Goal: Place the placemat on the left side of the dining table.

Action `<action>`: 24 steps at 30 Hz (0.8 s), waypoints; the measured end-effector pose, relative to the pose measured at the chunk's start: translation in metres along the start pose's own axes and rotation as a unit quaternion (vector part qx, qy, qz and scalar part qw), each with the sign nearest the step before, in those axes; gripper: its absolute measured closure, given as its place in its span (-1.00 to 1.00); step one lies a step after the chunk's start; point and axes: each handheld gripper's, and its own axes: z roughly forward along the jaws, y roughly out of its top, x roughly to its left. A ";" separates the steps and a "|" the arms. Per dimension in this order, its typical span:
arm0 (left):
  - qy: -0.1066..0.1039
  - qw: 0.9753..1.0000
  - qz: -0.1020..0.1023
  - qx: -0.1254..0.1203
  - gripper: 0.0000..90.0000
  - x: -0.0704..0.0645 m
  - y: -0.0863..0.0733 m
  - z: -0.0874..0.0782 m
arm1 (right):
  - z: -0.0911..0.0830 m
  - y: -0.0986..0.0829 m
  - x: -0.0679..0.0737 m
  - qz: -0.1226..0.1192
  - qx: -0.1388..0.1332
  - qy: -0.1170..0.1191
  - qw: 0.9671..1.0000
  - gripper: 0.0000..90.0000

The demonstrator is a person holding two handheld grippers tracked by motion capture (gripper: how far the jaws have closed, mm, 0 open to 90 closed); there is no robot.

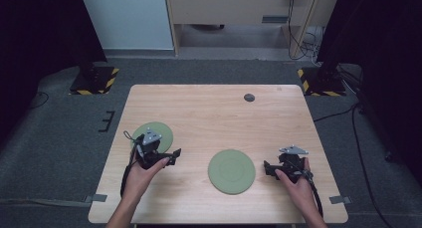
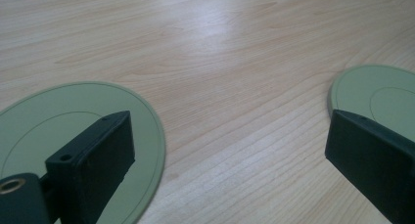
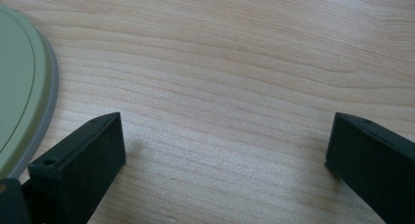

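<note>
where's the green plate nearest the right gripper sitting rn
In the high view the green plate lies flat on the wooden table, at the near middle, just left of the open right gripper; it touches neither gripper.

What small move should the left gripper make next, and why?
Probably lower the left gripper toward the near edge of the left green plate and close on its rim. Its jaws stand wide open with nothing between them, that plate lies flat just beside it, and the second green plate sits apart near the open right gripper.
</note>
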 end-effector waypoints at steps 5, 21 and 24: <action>-0.007 1.000 0.005 0.003 -0.92 -0.007 -0.002 0.004 | 0.000 0.000 0.000 0.000 0.000 0.000 1.000 -0.97; -0.028 0.998 0.035 0.033 -0.92 -0.034 -0.013 0.025 | 0.000 0.000 0.000 -0.001 0.000 0.000 1.000 -0.97; -0.032 0.998 0.039 0.039 -0.92 -0.039 -0.014 0.029 | 0.000 0.000 0.000 -0.001 0.000 0.000 1.000 -0.97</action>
